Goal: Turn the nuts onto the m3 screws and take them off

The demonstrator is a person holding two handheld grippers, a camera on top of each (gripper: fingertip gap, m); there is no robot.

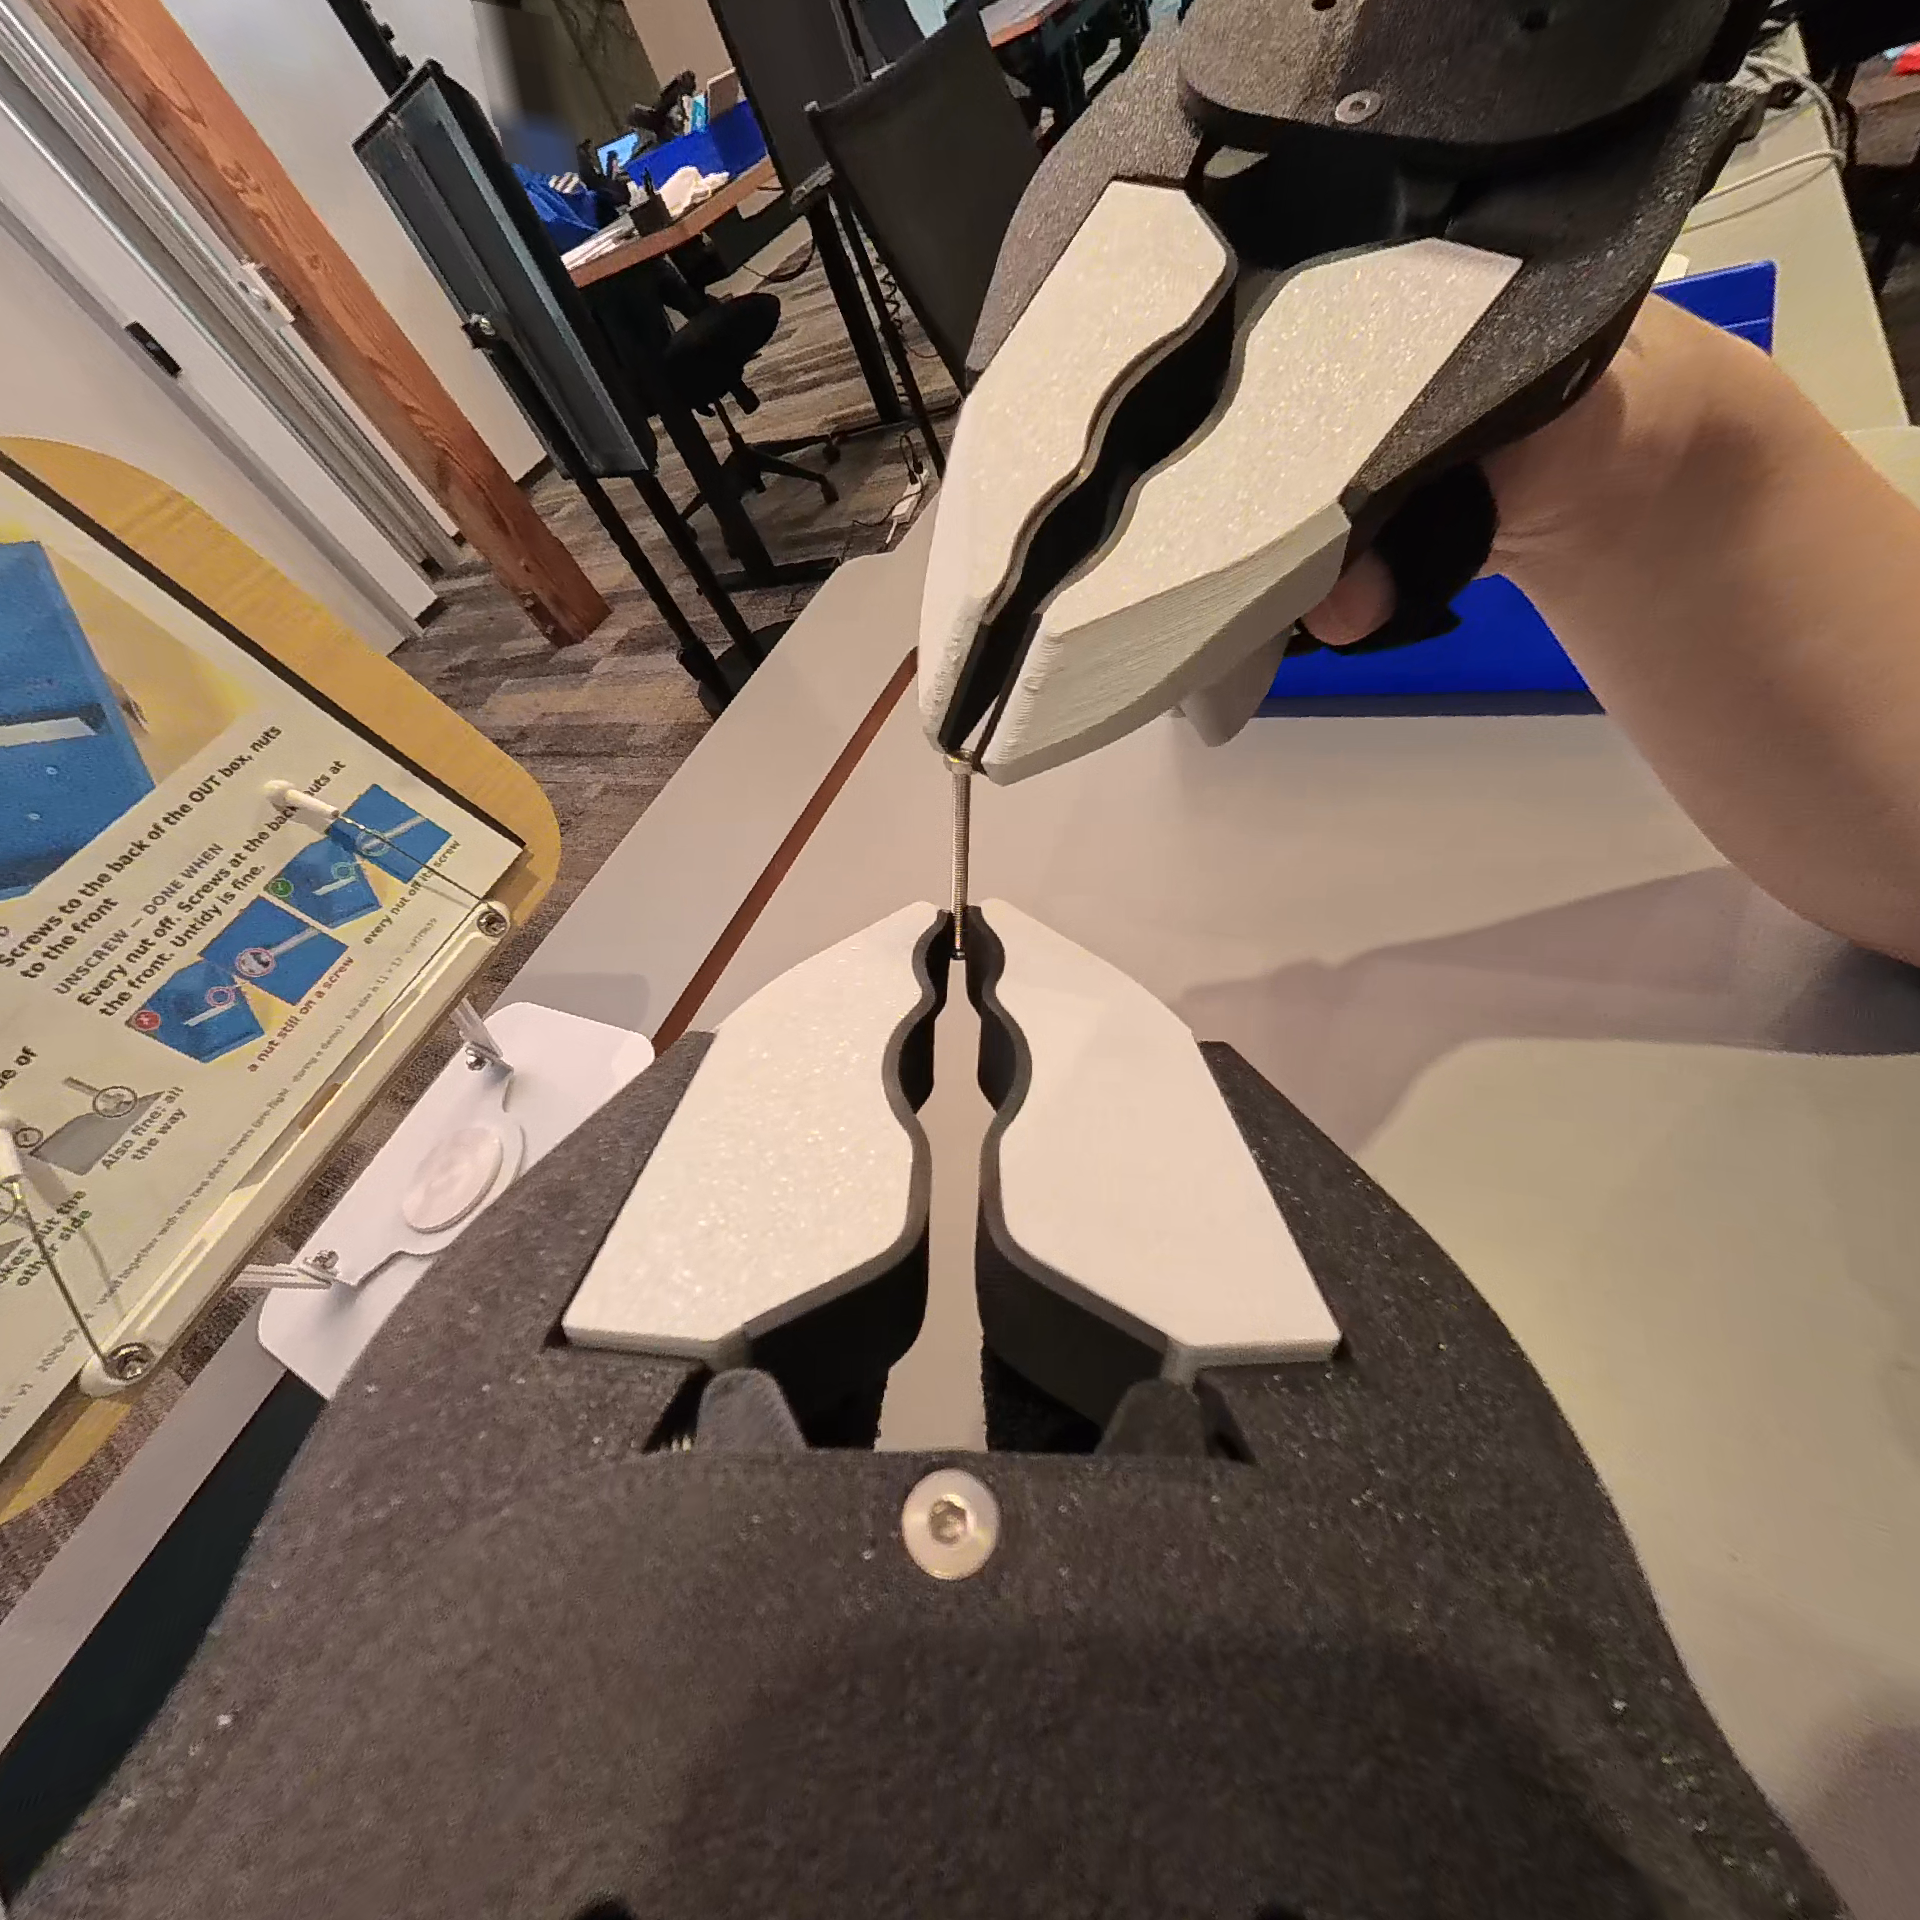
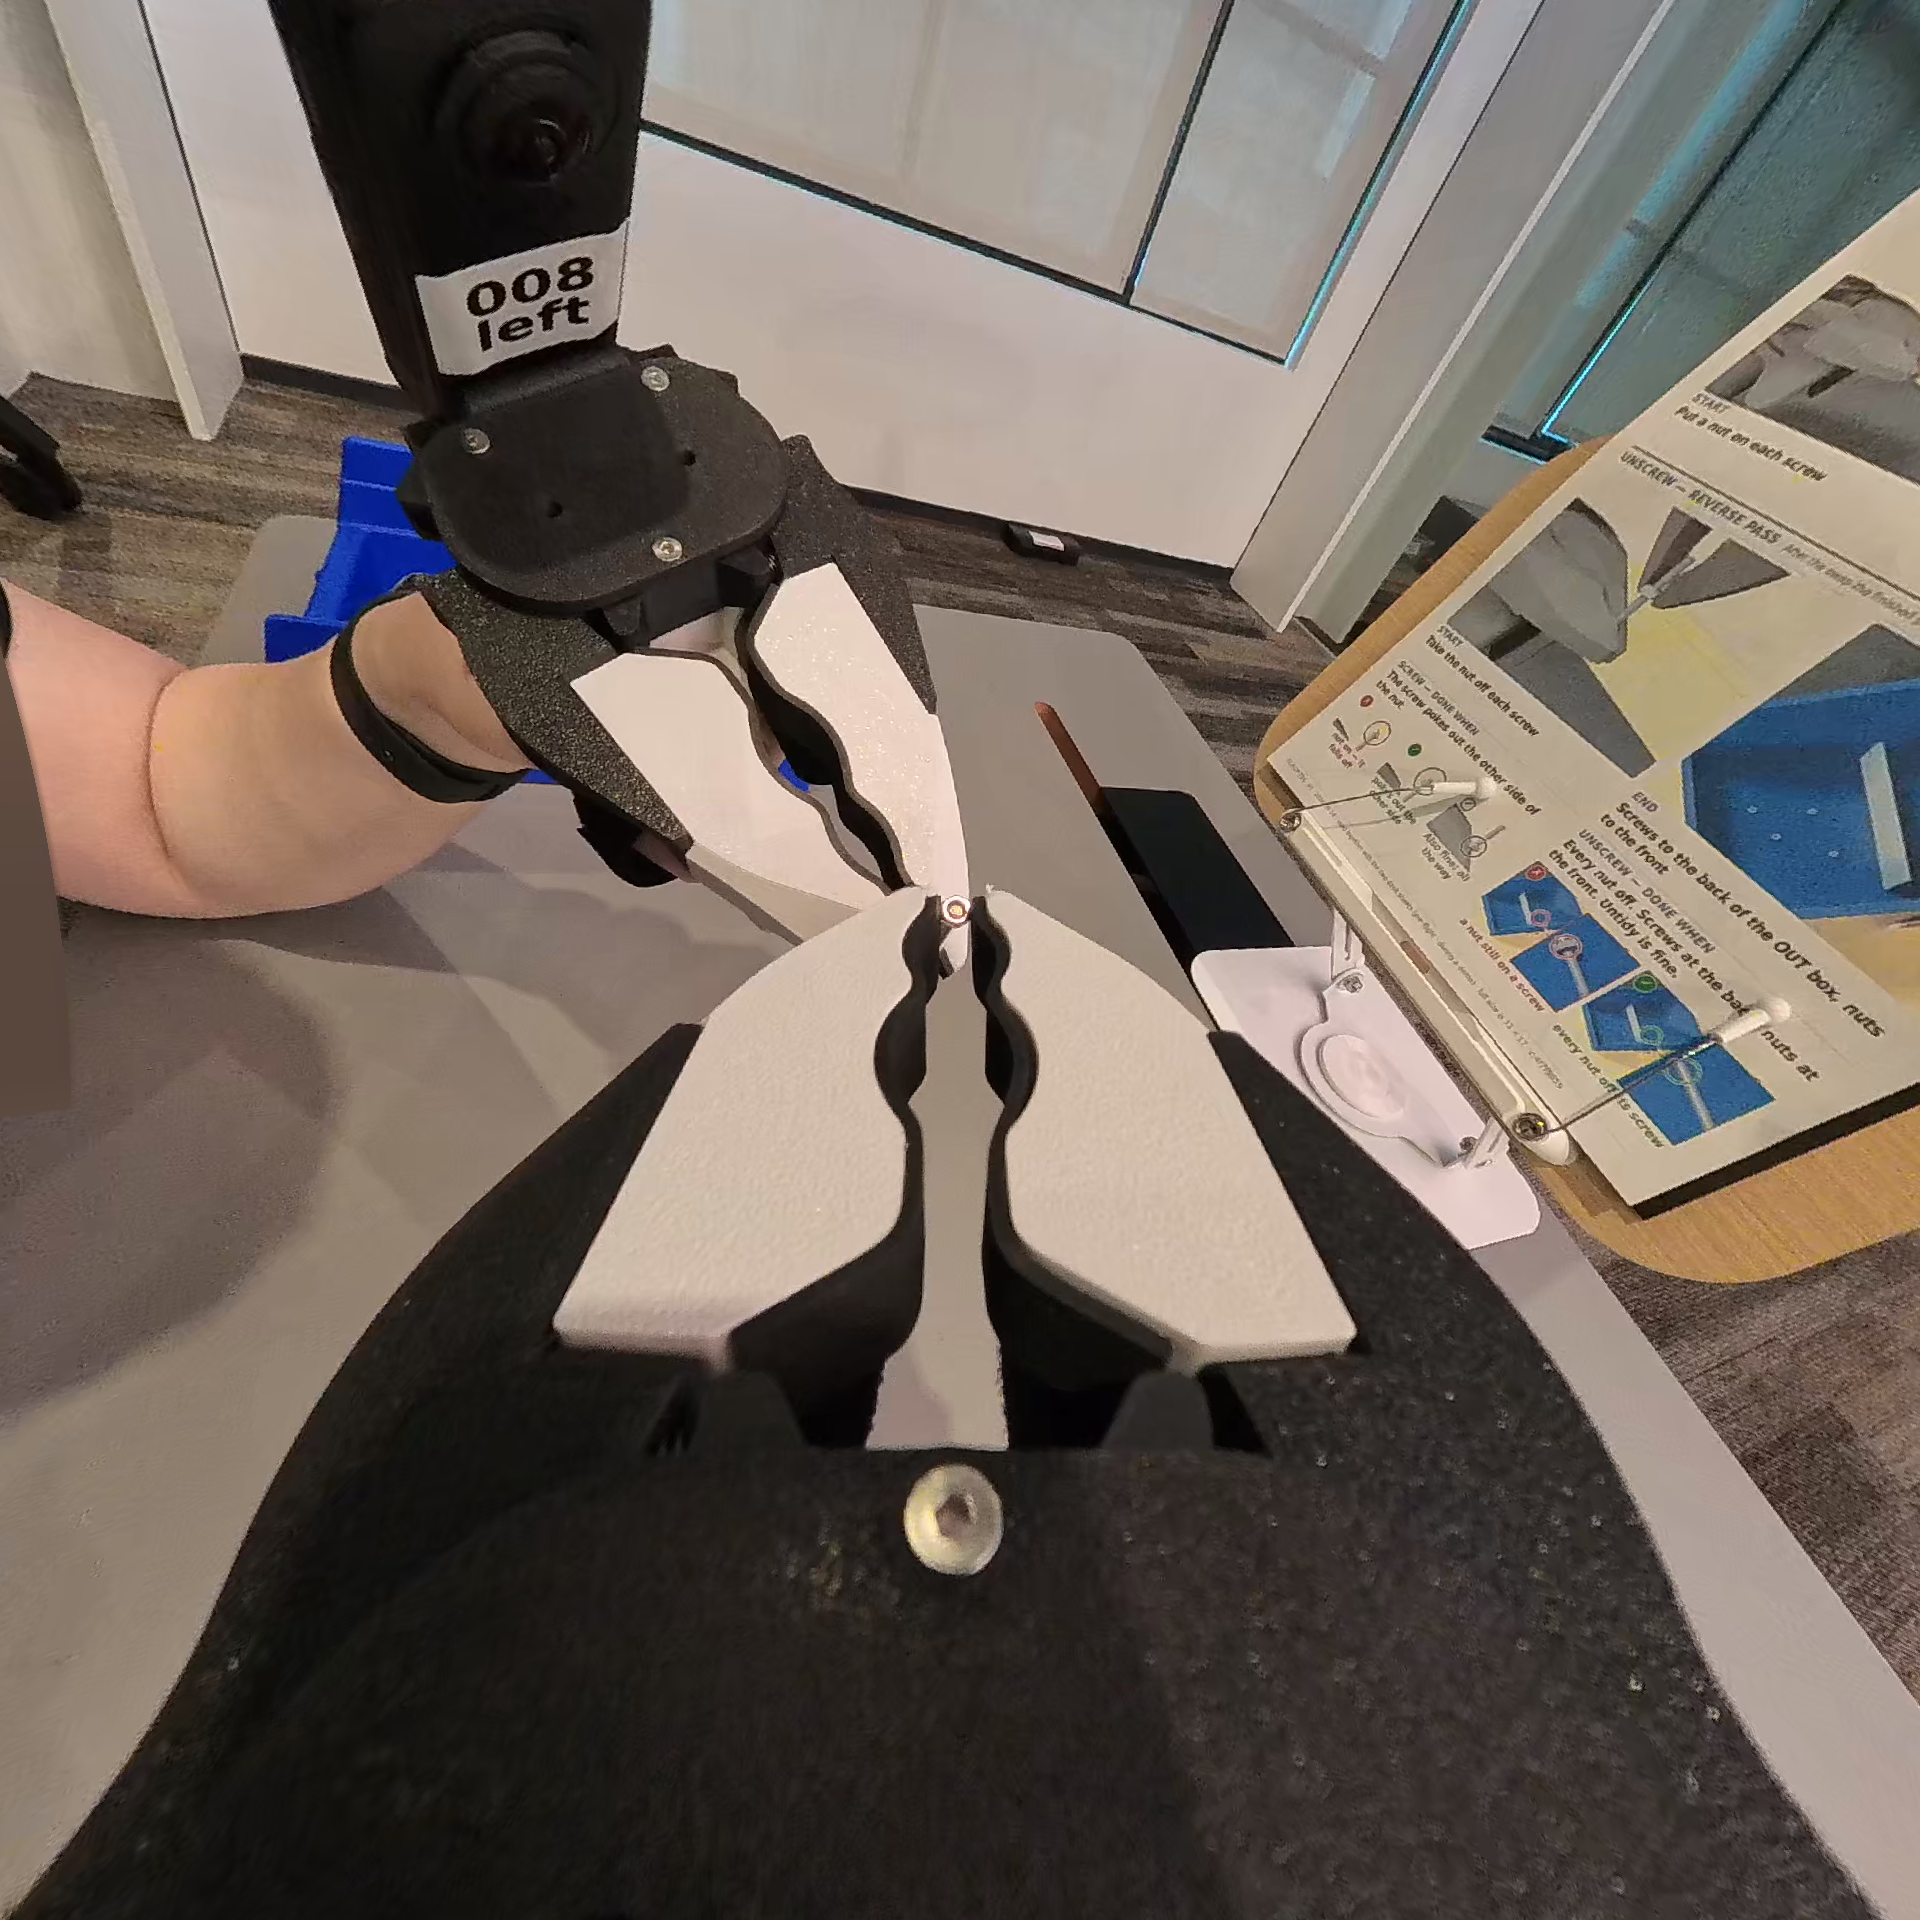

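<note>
A thin silver m3 screw [image 1: 957, 842] hangs in the air between the two grippers, above the grey table [image 1: 1403, 883]. My left gripper [image 1: 956, 930] is shut on the screw's near end. My right gripper [image 1: 964, 756] comes in from the upper right, shut on a small nut [image 1: 960, 762] at the screw's far end. In the right wrist view my right gripper [image 2: 954, 910] pinches the nut [image 2: 954, 911], seen end-on. The left gripper [image 2: 920, 883] meets it from the upper left. The screw shaft is hidden there.
An instruction board [image 1: 208, 987] on a white stand [image 1: 447, 1174] stands at the table's left edge; it also shows in the right wrist view [image 2: 1662, 831]. A blue bin [image 1: 1455, 655] sits behind the right hand, and another blue bin [image 2: 343, 561] behind the left hand. Office desks and chairs lie beyond. The tips of both grippers are at nearly the same place.
</note>
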